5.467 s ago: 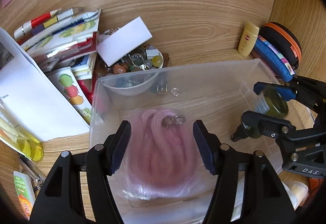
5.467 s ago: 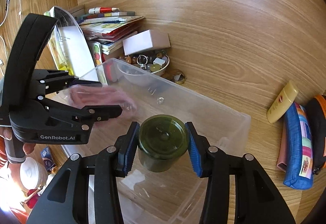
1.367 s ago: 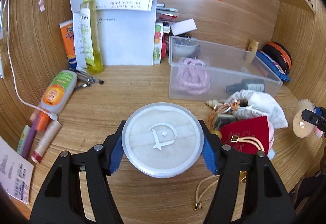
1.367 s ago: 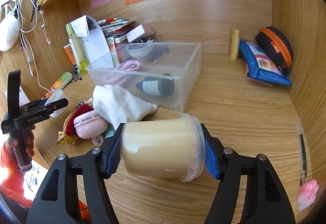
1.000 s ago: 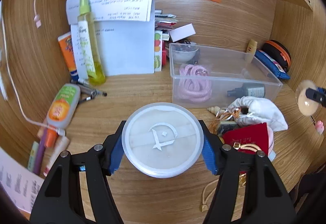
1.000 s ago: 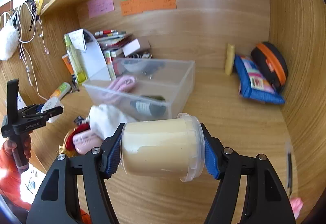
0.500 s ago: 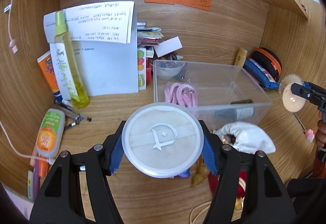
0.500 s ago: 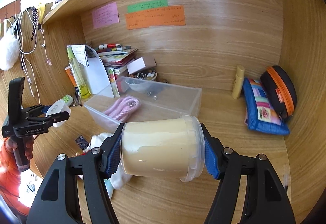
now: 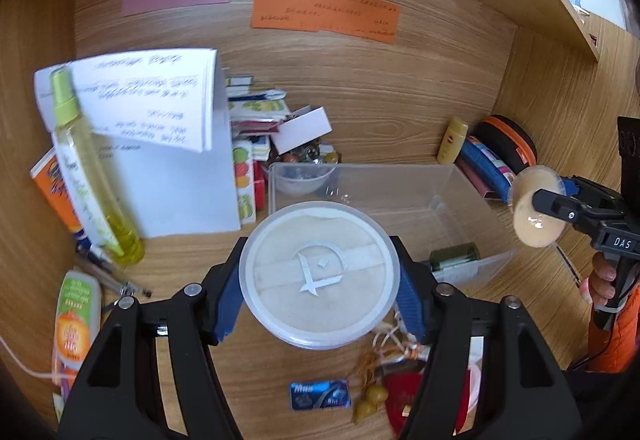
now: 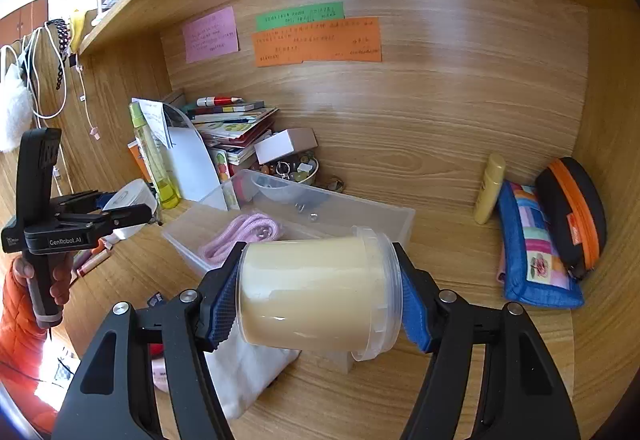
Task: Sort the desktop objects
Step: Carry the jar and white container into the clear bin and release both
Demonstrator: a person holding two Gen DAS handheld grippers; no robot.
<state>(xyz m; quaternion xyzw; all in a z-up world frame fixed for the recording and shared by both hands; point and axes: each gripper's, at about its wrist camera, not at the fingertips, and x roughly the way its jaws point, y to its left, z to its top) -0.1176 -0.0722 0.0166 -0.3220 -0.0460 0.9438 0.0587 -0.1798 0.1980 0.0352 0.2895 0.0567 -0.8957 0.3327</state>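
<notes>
Meanwhile the left gripper (image 9: 320,280) clamps a round white lid (image 9: 319,276) above the desk in front of the clear plastic bin (image 9: 448,199), while the right gripper (image 10: 318,300) squeezes a cream-filled jar (image 10: 316,296) lying sideways between its blue pads (image 10: 414,316), above the desk beside that bin.

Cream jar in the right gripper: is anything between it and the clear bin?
Nothing visible blocks it. The cream jar is held above the desk, and the clear bin just behind it is open-topped, with free floor beside the pink cord.
</notes>
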